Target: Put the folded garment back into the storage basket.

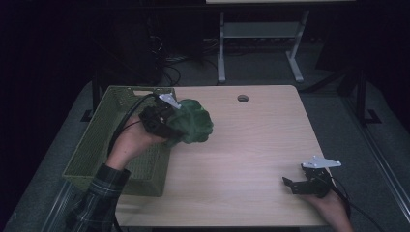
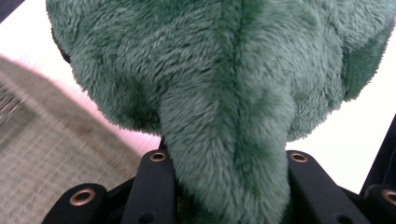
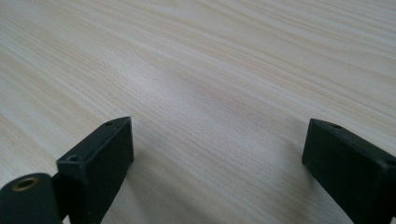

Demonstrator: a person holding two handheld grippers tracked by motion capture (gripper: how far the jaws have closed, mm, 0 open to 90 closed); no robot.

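High view: the left gripper (image 1: 167, 126), held in the person's left hand (image 1: 130, 142) with a plaid sleeve (image 1: 99, 193) behind it, carries a green plush toy (image 1: 191, 122) clear of the wooden table (image 1: 251, 145), above the right edge of the green mesh basket (image 1: 96, 145) that stands on the table's left side. The toy is a rounded, lumpy mass of dark green fur; what it depicts cannot be told. A black cable (image 1: 126, 116) loops from the gripper back over the basket. Left gripper view: the two black jaws stand partly closed and press from both sides on a narrow projecting lobe of the plush toy (image 2: 224, 93), the bulk of which swells out beyond the jaw tips; the mesh of the basket (image 2: 42, 158) lies blurred below left, the pale table surface (image 2: 345, 140) at right. High view, lower right: the right gripper (image 1: 295, 186) sits low over the table near its front right corner, in the person's right hand (image 1: 331, 205), well apart from the toy and basket. Right gripper view: its jaws stand wide apart with nothing between them, over bare wood grain (image 3: 224, 70).
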